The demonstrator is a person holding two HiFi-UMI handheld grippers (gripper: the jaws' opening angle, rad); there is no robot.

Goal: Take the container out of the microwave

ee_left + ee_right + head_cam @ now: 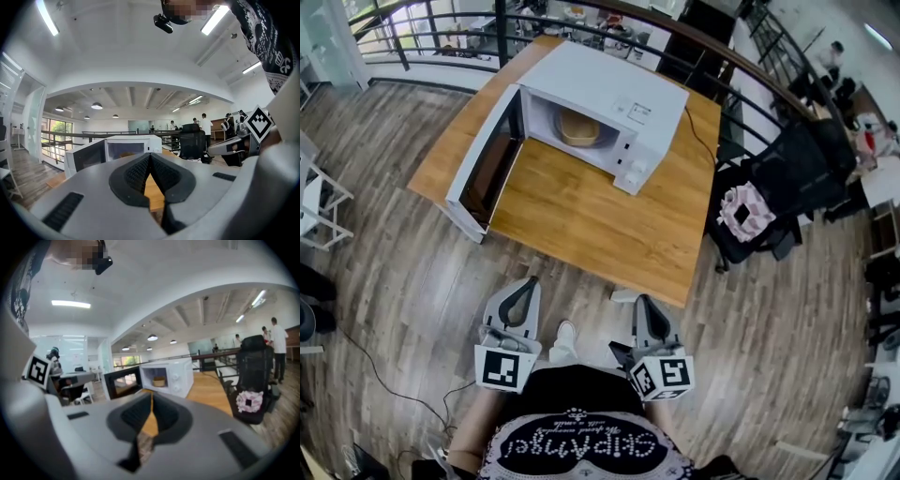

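A white microwave (609, 103) stands on the wooden table (581, 216) with its door (487, 169) swung wide open to the left. Inside sits a tan, bowl-like container (579, 127), also seen as the container (159, 380) in the right gripper view. My left gripper (522, 286) and right gripper (643, 302) hang side by side in front of the table's near edge, well short of the microwave. Both are shut with nothing between the jaws. From the left gripper view the microwave (129, 147) lies straight ahead.
A black office chair (759, 211) with a pink-and-white cushion stands at the table's right corner. A dark railing (581, 23) runs behind the table. A white rack (319, 202) is at the far left. Cables trail on the wood floor. People stand far off at the right.
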